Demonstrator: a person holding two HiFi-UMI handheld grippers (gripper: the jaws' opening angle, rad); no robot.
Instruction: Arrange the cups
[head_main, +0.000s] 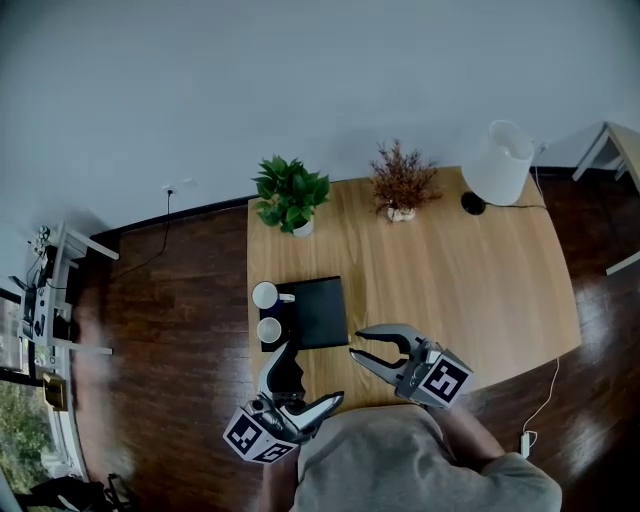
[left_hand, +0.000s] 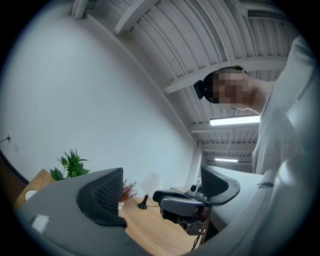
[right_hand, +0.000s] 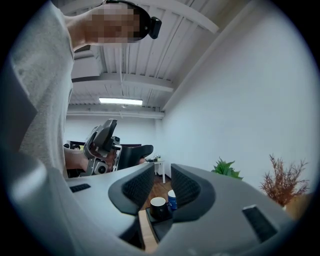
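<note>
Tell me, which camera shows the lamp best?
The head view: the lamp stands whole at the table's far right corner. The left gripper view shows the lamp small and far off; the right gripper view does not show it.

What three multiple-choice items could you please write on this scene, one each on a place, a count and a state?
1. Where on the black tray do the cups stand? A its right end; B its left end; C its middle.
2. How many cups are there? A one; B two; C four.
3. How is the right claw? A shut on a cup; B shut, empty; C open, empty.
Answers: 1 B, the head view shows them along its left edge; 2 B, two rims show there; 3 C, its jaws stand apart with nothing between.
</note>
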